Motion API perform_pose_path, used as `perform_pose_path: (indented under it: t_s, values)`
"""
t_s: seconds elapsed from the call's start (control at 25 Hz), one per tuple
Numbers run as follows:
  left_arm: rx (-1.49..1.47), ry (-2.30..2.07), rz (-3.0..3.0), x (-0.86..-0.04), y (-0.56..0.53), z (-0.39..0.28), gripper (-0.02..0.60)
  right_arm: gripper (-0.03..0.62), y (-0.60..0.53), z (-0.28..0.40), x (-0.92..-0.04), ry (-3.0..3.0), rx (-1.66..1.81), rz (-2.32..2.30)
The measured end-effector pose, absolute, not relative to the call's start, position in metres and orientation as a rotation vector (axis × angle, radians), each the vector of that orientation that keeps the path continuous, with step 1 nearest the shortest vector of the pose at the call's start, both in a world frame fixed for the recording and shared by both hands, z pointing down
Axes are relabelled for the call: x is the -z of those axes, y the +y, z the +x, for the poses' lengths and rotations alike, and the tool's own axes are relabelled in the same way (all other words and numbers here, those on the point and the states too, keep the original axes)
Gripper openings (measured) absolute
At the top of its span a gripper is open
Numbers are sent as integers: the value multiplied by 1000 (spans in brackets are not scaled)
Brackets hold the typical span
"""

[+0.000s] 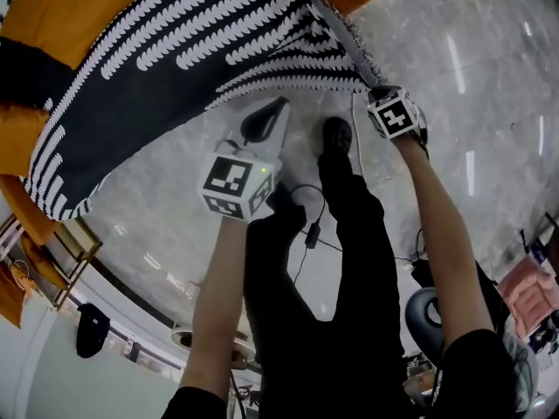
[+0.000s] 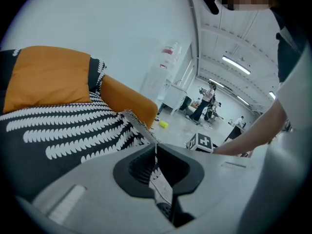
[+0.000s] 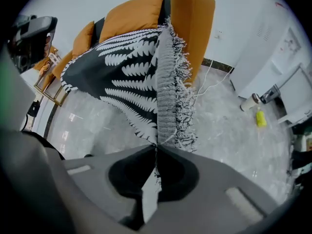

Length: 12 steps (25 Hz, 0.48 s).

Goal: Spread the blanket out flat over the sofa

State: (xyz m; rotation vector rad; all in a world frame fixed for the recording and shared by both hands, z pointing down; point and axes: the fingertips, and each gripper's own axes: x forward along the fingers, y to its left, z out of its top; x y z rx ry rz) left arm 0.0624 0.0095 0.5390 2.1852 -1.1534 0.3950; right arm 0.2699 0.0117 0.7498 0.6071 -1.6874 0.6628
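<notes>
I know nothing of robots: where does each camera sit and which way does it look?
Head view: on the person's head, looking steeply down at the black-and-white patterned blanket, orange sofa and marble floor; both forearms and legs show.
Left gripper view: on the left gripper, looking along jaws shut on the blanket toward the sofa; right forearm shows.
Right gripper view: on the right gripper, facing down the blanket's fringed edge; dark clothing at left.
Shared: all see blanket and sofa.

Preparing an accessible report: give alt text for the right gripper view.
The right gripper, shut on the fringed edge of a black-and-white blanket, holds it stretched from an orange sofa. Pale marble floor lies beneath.
</notes>
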Motion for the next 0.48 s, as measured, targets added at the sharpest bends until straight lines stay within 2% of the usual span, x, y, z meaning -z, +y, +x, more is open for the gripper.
perform_pose_path:
  t_s: [0.48]
  values:
    - [-389,-1101,2344,-666,-18,90,20,6,0,259,-859,-1796,-800,760]
